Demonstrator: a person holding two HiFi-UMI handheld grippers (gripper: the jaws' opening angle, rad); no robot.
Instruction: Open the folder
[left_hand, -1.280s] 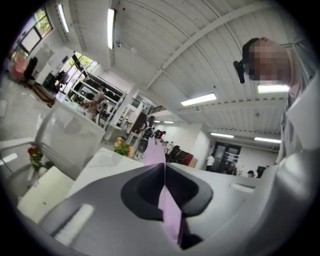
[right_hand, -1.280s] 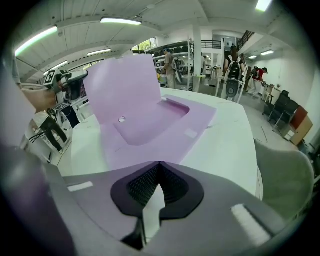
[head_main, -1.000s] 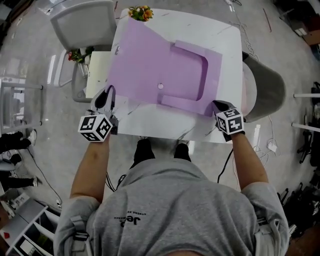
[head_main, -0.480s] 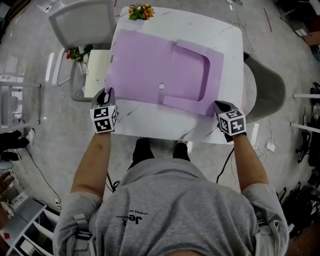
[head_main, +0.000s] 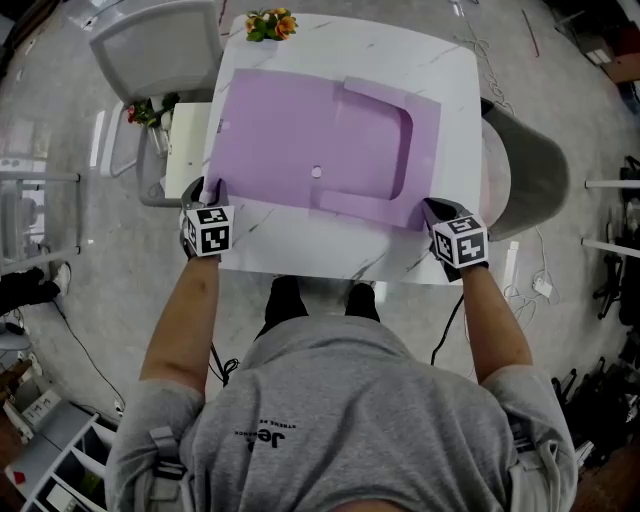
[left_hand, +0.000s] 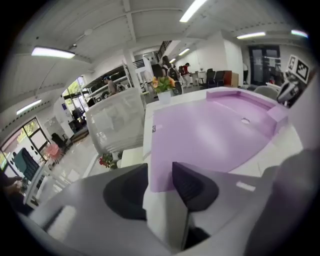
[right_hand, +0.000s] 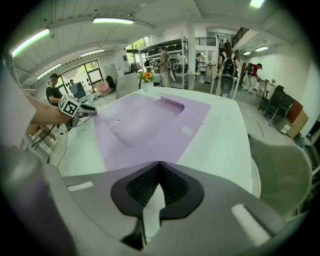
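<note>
The purple folder (head_main: 300, 130) lies spread open and flat on the white table (head_main: 300, 252), its pocket flap on the right half. My left gripper (head_main: 208, 190) sits at the folder's near left corner. Its jaws are opening, and in the left gripper view (left_hand: 160, 172) the purple corner (left_hand: 210, 135) lies in the gap without the pads pressing it. My right gripper (head_main: 432, 210) rests at the near right corner, its jaws (right_hand: 158, 164) closed tip to tip on the folder's edge (right_hand: 150, 125).
A pot of flowers (head_main: 270, 22) stands at the table's far edge. A grey chair (head_main: 160, 45) is at the far left, another chair (head_main: 535, 180) on the right. A low white stand (head_main: 190, 135) with a plant sits left of the table. People move in the background.
My left gripper has come down and rolled, bringing the folder's left cover flat onto the table, and its jaws have parted. The right gripper has stayed put.
</note>
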